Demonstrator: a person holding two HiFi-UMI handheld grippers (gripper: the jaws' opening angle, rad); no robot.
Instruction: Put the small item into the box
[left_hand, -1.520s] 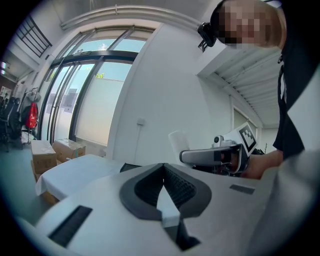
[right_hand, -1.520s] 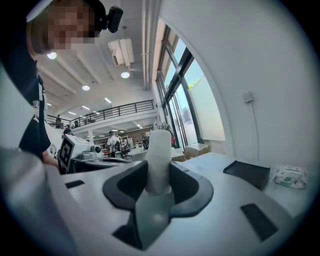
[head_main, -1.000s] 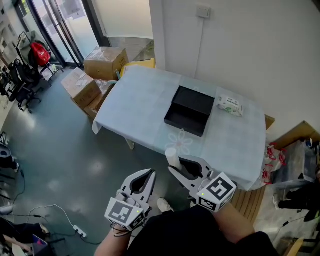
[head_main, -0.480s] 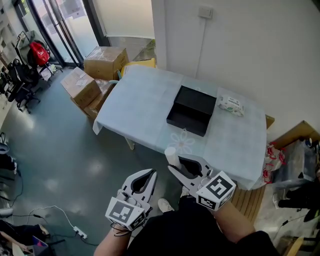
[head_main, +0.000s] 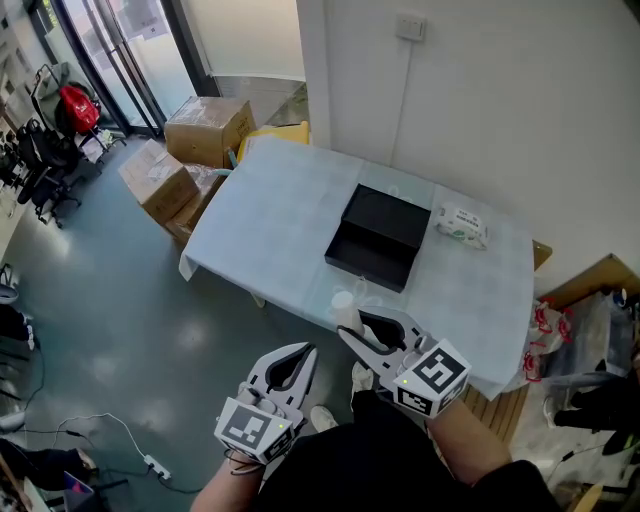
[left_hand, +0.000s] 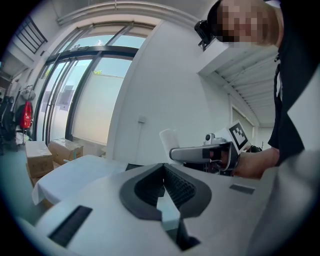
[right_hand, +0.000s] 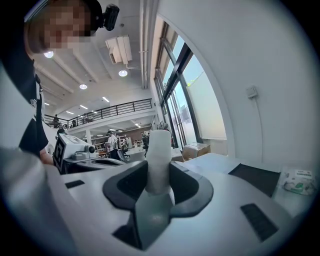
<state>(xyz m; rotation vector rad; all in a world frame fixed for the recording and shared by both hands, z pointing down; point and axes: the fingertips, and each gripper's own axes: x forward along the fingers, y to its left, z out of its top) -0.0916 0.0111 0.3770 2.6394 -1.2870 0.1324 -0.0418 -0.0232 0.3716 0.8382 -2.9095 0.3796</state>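
Note:
My right gripper (head_main: 358, 329) is shut on a small white cylinder (head_main: 344, 308), held upright just off the near edge of the table (head_main: 270, 215). In the right gripper view the white cylinder (right_hand: 159, 159) stands clamped between the two dark pads. The open black box (head_main: 376, 238) lies in the middle of the pale blue tablecloth, beyond the cylinder; the black box (right_hand: 256, 176) shows low at the right. My left gripper (head_main: 297, 353) hangs over the floor left of the right one, jaws together with nothing between them, as the left gripper (left_hand: 163, 173) view shows.
A pack of wet wipes (head_main: 460, 224) lies right of the box near the wall. Cardboard boxes (head_main: 205, 125) are stacked on the floor by the table's far left corner. Bags and a carton (head_main: 590, 300) crowd the right side. A power strip (head_main: 155, 463) lies on the floor.
The table and box have drifted slightly toward me in the head view. The right gripper with the cylinder now overlaps the table's near edge. Both grippers keep their states.

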